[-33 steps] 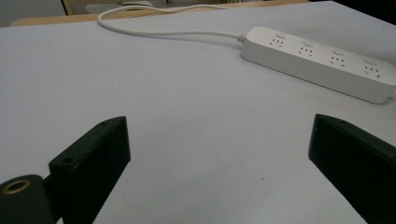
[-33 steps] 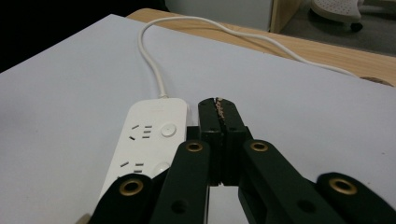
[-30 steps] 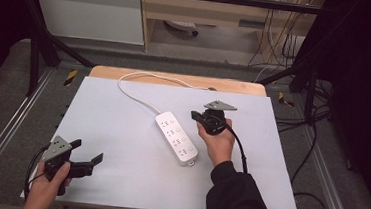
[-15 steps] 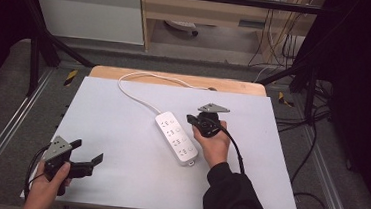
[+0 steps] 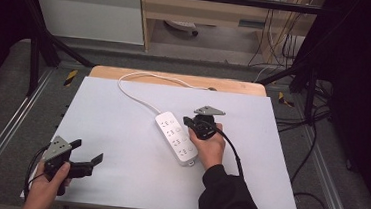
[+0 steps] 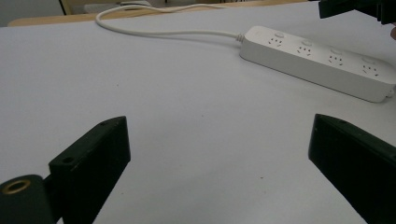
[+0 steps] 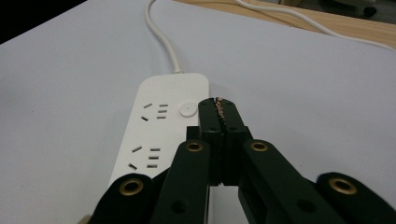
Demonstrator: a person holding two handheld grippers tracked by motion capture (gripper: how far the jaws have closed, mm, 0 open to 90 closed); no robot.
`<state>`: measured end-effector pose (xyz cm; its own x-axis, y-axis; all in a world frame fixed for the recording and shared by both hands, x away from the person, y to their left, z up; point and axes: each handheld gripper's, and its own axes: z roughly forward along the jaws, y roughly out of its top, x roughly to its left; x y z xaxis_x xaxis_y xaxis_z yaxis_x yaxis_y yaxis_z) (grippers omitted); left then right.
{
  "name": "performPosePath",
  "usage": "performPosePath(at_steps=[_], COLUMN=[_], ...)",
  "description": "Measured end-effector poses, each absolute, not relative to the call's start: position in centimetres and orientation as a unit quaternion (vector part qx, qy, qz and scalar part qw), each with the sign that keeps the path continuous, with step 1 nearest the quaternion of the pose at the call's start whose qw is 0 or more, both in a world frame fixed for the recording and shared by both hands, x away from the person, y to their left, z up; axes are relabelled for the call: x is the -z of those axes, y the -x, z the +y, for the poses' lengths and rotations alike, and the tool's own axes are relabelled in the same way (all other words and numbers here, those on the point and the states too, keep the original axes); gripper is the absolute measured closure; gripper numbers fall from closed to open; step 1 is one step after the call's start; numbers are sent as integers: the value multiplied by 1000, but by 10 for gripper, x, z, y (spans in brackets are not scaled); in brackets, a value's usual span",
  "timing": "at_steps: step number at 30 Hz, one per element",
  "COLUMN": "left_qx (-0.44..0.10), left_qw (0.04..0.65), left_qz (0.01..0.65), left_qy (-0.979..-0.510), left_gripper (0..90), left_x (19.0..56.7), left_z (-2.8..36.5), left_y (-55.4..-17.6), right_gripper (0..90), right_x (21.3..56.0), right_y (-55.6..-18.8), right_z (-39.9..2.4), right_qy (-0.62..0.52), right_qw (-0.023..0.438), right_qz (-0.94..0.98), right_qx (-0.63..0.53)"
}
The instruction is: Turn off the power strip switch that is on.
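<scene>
The right gripper [image 7: 218, 105] has its jaws pressed flat together with nothing between them, the tips poised over the far end of the white power strip [image 5: 177, 137], just beside the round button [image 7: 187, 110] next to the first socket. It looks to me like a closed-tip poke at that switch. The left gripper [image 5: 85, 158] rests at the near left corner of the table [image 5: 111, 129], jaws spread wide and empty, well apart from the strip.

The strip lies slantwise near the middle of the white tabletop, its white cord [image 5: 136, 93] looping back towards the wooden edge [image 5: 175, 78] at the far side. I would judge it light, rigid plastic with a smooth shell, likely to skid on this surface if pushed sideways; a grip across its narrow width, near the middle, should hold it best.

Nothing stands in the way on the tabletop. Only the cord could drag or tug if the strip is shifted.
</scene>
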<state>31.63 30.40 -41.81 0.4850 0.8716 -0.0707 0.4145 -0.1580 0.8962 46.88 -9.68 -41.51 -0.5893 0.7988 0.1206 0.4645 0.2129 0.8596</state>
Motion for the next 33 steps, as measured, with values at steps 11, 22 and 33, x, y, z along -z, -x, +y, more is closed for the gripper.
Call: performPosePath(at_steps=[11, 22, 33], left_qx=[-241, -243, -243], left_qw=[470, 472, 473], left_qz=[446, 445, 446], left_qy=[-722, -721, -720], left_gripper=[55, 55, 55], left_x=[418, 418, 417], left_z=[304, 305, 305], left_y=[-316, -316, -316], right_gripper=[900, 900, 900], right_x=[432, 439, 439], right_y=[-464, -459, -459], right_z=[-87, -77, -78], right_qy=[-416, -412, -414], right_qw=[178, 181, 183], right_qz=[759, 758, 760], right_qx=[-469, -472, -466])
